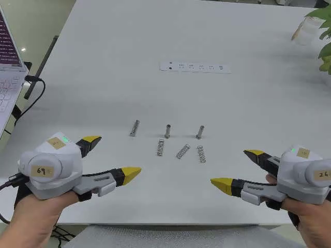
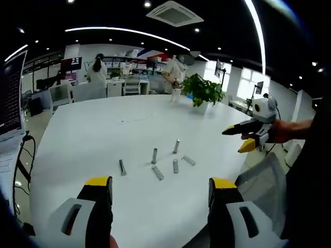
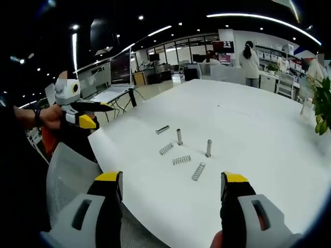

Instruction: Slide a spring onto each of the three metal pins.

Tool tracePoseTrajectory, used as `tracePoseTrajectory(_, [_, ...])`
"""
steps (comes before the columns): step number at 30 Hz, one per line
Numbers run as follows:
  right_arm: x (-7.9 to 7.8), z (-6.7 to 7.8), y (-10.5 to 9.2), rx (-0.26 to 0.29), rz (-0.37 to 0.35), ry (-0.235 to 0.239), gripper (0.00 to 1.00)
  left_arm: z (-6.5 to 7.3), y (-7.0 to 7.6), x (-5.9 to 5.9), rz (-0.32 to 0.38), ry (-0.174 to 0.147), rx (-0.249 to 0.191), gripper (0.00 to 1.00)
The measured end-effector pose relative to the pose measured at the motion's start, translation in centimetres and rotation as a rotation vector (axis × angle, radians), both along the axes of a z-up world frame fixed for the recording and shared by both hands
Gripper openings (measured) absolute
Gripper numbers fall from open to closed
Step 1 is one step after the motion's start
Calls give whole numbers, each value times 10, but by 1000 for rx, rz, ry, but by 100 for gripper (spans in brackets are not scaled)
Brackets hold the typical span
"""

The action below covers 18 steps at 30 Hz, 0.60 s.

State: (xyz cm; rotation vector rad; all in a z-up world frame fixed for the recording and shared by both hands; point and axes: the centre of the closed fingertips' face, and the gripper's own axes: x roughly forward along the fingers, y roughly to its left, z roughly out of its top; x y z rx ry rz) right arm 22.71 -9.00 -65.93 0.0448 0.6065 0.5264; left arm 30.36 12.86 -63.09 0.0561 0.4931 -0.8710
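Note:
Two metal pins stand upright on the white table, one left of the other. A third pin lies on its side further left. Three loose springs lie just in front of the pins. My left gripper hovers open at the near left, nothing between its jaws. My right gripper is open at the near right, also holding nothing. The left gripper view shows the pins and springs ahead of its own gripper. In the right gripper view the springs lie beyond its own gripper.
A white power strip lies behind the pins. A laptop and a black cable sit off the left edge. A plant and a clear cup stand at the far right. A grey chair back is below the near edge.

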Motion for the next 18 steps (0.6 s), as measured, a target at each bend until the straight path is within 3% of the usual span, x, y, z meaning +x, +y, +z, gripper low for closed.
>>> tracePoseTrajectory(18, [-6,0,-7,-3,-17,10,76,1,0,-2,-1,4,-11,73])
